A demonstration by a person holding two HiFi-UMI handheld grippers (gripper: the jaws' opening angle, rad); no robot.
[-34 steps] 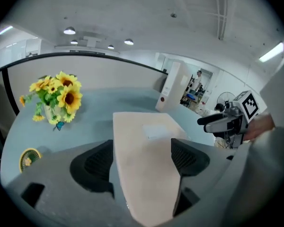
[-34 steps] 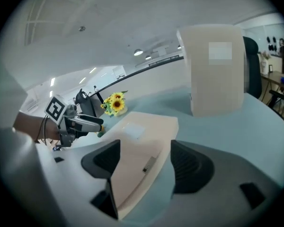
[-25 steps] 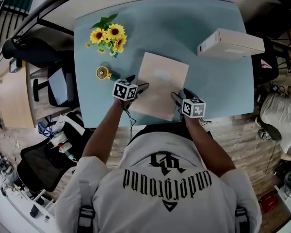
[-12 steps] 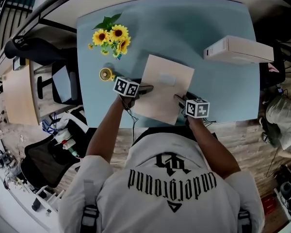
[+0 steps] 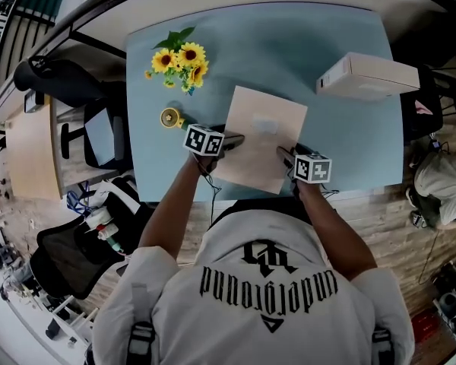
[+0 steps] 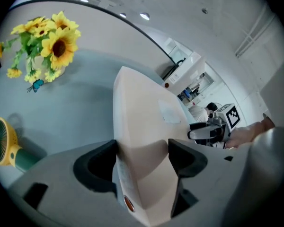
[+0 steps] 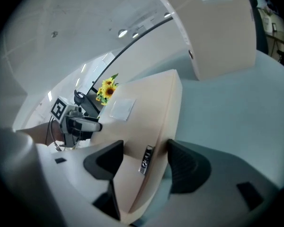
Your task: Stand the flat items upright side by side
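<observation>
A flat beige box [image 5: 262, 135] lies on the blue table [image 5: 289, 44] straight ahead. My left gripper [image 5: 234, 138] straddles its left edge. In the left gripper view the box [image 6: 146, 126] fills the gap of that gripper [image 6: 142, 150], whose jaws have just been closing and now press both faces. My right gripper [image 5: 283, 152] straddles the box's right edge. In the right gripper view the edge with its small label [image 7: 146, 160] sits between the jaws of this gripper [image 7: 146, 150], which have just been closing; a sliver of gap still shows at one pad.
A white carton [image 5: 368, 74] stands at the table's far right, seen as the carton [image 7: 217, 27] close behind the beige box. Sunflowers [image 5: 181, 59] and a small yellow fan [image 5: 169, 117] sit at the left. Office chairs [image 5: 99, 131] stand beyond the left table edge.
Both grippers have narrowed their jaws around the box's side edges. The box and both hands have stayed about where they were.
</observation>
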